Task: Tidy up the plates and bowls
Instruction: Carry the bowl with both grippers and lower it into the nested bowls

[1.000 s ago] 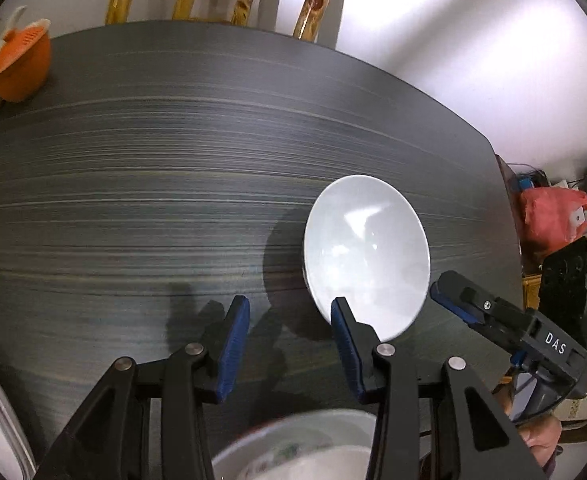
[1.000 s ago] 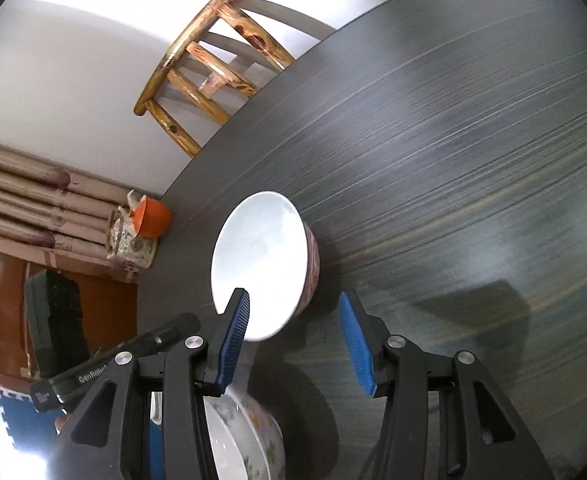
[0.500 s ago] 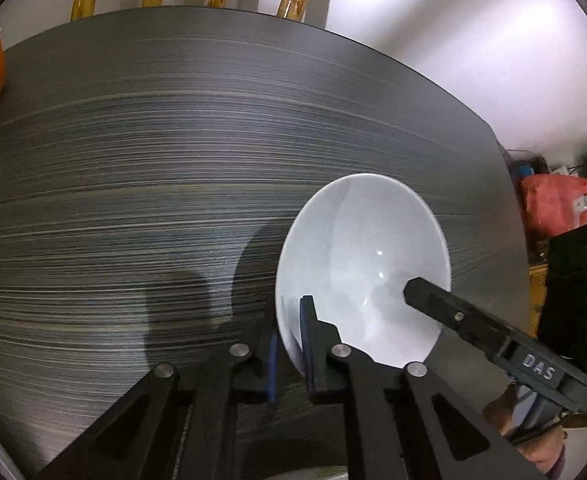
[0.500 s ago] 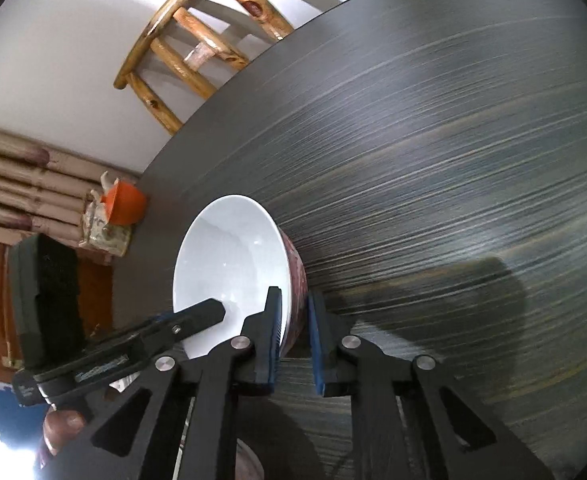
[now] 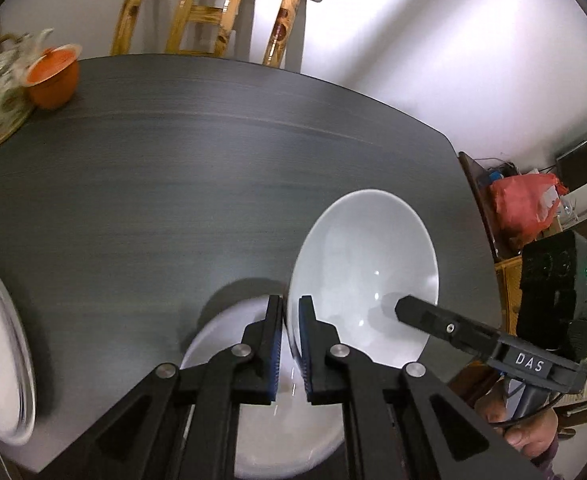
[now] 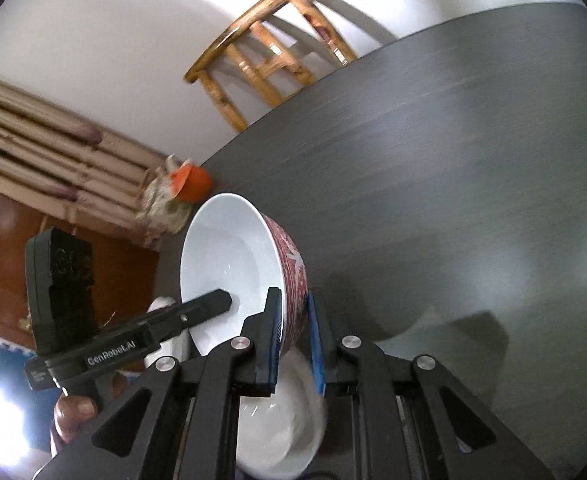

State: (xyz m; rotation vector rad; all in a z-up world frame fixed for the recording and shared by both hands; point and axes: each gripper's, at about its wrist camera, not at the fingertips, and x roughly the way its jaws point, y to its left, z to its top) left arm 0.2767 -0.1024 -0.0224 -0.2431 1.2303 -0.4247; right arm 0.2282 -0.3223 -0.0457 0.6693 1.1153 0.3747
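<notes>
Both grippers pinch the rim of the red-patterned bowl [image 6: 289,268]; left gripper [image 5: 290,344] on its left side, right gripper [image 6: 296,336] on its right; it hangs tilted just above the near white bowl [image 5: 253,420]

Plate stack [image 5: 1,356], maybe, blurred, cropped

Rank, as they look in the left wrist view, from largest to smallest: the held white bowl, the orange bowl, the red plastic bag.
1. White bowl, though nearness to the camera inflates it.
2. Red plastic bag.
3. Orange bowl, only slightly smaller, so unsure.
</notes>
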